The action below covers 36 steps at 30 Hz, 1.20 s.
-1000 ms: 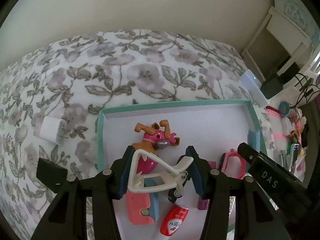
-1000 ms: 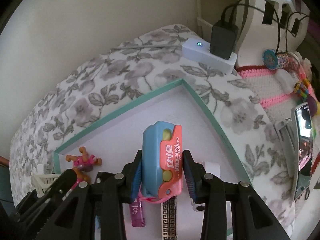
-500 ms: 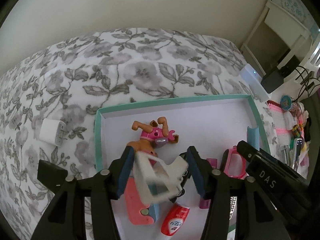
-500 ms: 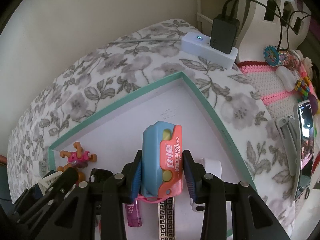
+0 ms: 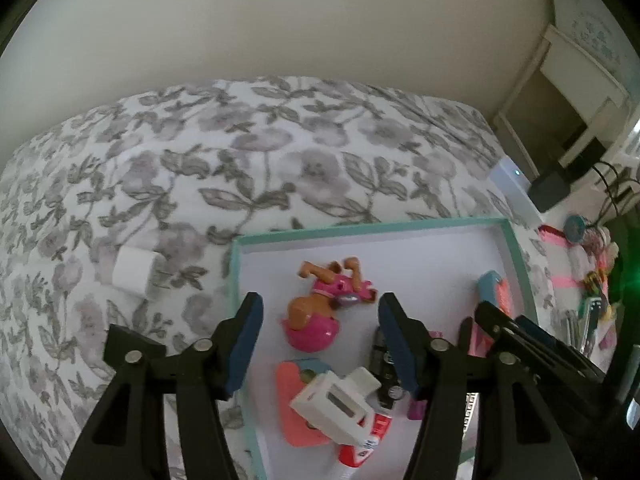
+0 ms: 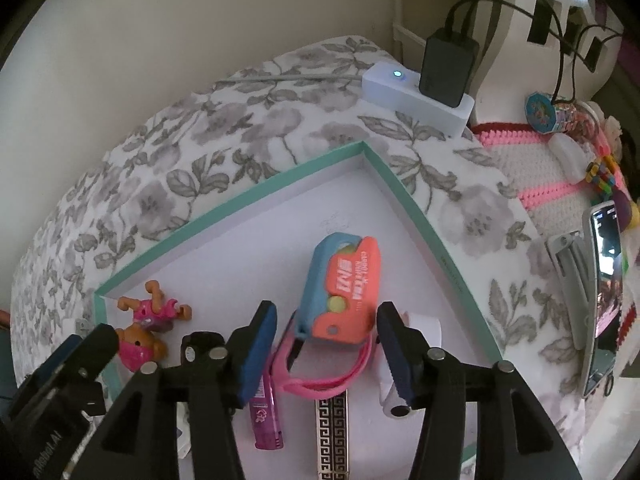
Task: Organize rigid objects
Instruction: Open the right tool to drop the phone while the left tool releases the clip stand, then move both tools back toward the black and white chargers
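- Two grippers, both yours, hang over the teal-rimmed tray (image 5: 516,248), and both stand wide with nothing between the fingers
- Your left gripper (image 5: 320,342) sits low in the middle of the left wrist view, its blue pads spread to either side of the brown-and-pink toy dog (image 5: 320,304), which lies on the white floor of the tray without touching either pad
- Below the dog, at the lower centre of that frame, the white plastic clip (image 5: 336,398) lies tilted across a coral and blue folding case (image 5: 292,396) and a red and white tube (image 5: 362,446)
- Your right gripper (image 6: 326,350) fills the bottom of the right wrist view; just ahead of its fingertips, at centre frame, the blue and coral carrot knife case (image 6: 344,288) rests on the tray floor, free of both pads
- A pink loop (image 6: 320,376) lies under the near end of that case, with a purple tube (image 6: 266,412) and a black and white key-pattern strip (image 6: 332,436) at the bottom edge of the frame
- The tray rests on a grey floral bedspread (image 5: 280,160); a small white block (image 5: 132,272) sits on the cloth at the left of the left wrist view, outside the rim
- At the upper right of the right wrist view, a white power strip (image 6: 416,96) with a black adapter (image 6: 448,68) plugged in sits beyond the tray corner
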Tool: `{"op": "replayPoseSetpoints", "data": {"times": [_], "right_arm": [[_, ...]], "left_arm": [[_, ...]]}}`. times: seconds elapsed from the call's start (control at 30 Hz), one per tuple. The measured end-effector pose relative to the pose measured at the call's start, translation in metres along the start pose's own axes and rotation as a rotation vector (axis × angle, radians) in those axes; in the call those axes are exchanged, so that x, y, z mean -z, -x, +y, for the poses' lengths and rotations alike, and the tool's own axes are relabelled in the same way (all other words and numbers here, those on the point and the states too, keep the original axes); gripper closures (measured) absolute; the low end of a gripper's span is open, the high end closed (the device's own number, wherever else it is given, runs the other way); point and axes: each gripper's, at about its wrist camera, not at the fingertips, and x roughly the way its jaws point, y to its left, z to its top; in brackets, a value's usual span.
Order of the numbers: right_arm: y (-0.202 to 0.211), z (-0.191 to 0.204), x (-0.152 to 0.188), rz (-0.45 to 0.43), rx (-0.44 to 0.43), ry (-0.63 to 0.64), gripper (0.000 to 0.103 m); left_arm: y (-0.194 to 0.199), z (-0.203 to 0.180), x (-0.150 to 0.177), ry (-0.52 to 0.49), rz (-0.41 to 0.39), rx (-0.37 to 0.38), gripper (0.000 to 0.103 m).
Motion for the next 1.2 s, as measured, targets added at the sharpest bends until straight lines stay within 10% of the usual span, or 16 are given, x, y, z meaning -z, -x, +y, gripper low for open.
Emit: {"op": "replayPoseSetpoints", "data": {"times": [0.07, 0.6, 1.2], "right_arm": [[0.002, 0.003, 0.000, -0.005, -0.004, 0.009, 0.043], [0.002, 0.027, 0.006, -0.019, -0.040, 0.085, 0.003], [0.013, 0.122, 0.036, -0.028, -0.173, 0.309, 0.001]], "left_arm": [[0.001, 0.006, -0.001, 0.019, -0.009, -0.023, 0.020], [-0.006, 0.061, 0.000, 0.183, 0.001, -0.164, 0.008], [0.007, 0.154, 0.009, 0.333, 0.027, -0.235, 0.008]]}}
